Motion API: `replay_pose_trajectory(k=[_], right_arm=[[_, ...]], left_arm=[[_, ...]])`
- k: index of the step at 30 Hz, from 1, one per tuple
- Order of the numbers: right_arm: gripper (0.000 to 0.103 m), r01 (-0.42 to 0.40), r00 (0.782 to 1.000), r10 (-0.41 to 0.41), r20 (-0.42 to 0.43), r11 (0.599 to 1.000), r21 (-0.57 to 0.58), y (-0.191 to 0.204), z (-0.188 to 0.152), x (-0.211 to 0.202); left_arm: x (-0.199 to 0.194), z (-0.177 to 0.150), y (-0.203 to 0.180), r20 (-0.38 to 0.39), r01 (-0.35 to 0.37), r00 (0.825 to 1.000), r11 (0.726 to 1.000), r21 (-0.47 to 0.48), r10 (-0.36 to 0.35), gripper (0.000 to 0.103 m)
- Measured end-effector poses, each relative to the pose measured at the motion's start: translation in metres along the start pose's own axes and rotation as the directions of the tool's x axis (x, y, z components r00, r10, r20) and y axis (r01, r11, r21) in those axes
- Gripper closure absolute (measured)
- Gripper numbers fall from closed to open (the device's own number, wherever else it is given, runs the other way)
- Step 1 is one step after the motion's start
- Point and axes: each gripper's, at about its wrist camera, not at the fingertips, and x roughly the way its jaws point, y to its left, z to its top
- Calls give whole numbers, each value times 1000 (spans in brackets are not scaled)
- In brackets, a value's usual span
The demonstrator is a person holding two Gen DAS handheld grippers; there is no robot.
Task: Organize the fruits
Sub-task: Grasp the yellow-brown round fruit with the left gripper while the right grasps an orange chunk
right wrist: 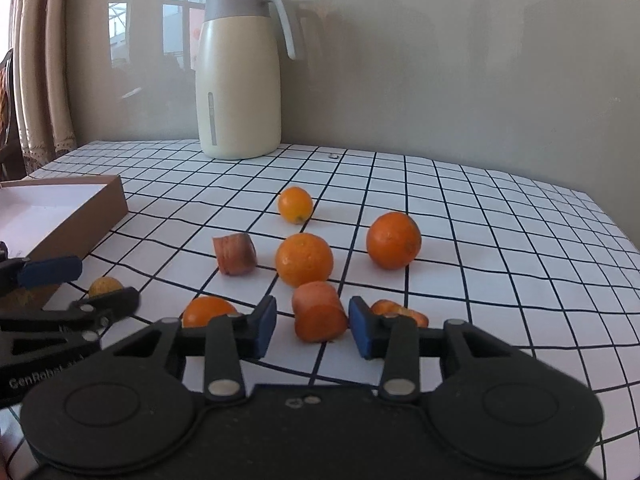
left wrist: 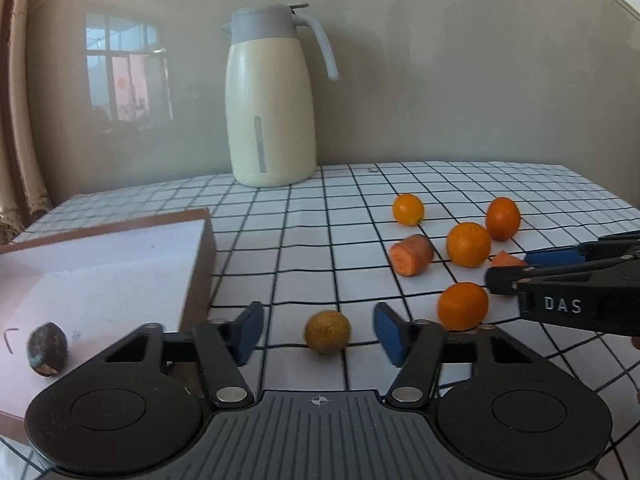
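The checked bench (right wrist: 500, 216) carries a jug (right wrist: 239, 76) far ahead of both tools and a box (left wrist: 120, 264) just left of the left tool (left wrist: 318, 334). That tool stands part open around a brownish fruit (left wrist: 327, 332), pads clear of it. The right tool (right wrist: 312, 326) brackets a carrot chunk (right wrist: 319, 312), a narrow gap showing each side, with oranges (right wrist: 304, 259) just ahead.

Four oranges (right wrist: 304, 259) sitting at the tablecloth's twelve o'clock, three carrot pieces (right wrist: 320, 312) lying among them, one brownish fruit (left wrist: 327, 332), one dark pit (left wrist: 47, 349), one jug (left wrist: 270, 96), one box (left wrist: 200, 264) at nine o'clock.
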Motion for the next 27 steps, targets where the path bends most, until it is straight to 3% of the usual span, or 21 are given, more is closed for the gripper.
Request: replay_pose_trajectory(k=[1, 5, 12, 13, 14, 15, 18, 27], right_arm=[[72, 0, 1000, 0, -3, 1000, 0, 0, 0, 1], [72, -5, 1000, 5, -10, 1000, 1, -1, 0, 2], [72, -10, 1000, 10, -17, 1000, 3, -3, -1, 3], [72, -11, 1000, 11, -20, 1000, 6, -4, -1, 3], [73, -12, 1000, 12, -24, 1000, 9, -4, -1, 3], [77, -12, 1000, 12, -26, 1000, 8, -4, -1, 3], [83, -11, 1000, 11, -28, 1000, 11, -4, -1, 4], [83, -7, 1000, 7, -7, 1000, 5, -1, 0, -3]], left_arm=[[0, 1, 1, 1, -2, 1000, 1000, 8, 2, 59], [-6, 1, -2, 35, -35, 999, 998, 46, 34, 59], [0, 1, -7, -51, -15, 999, 998, 65, 18, 59], [2, 0, -8, -65, -7, 998, 998, 67, 12, 62], [2, 0, -9, -62, -6, 998, 997, 73, 10, 74], [2, 0, -11, -65, -4, 998, 997, 78, 9, 77], [3, 0, -12, -65, -1, 998, 998, 68, 6, 77], [0, 2, -9, -45, 11, 999, 998, 59, -8, 77]])
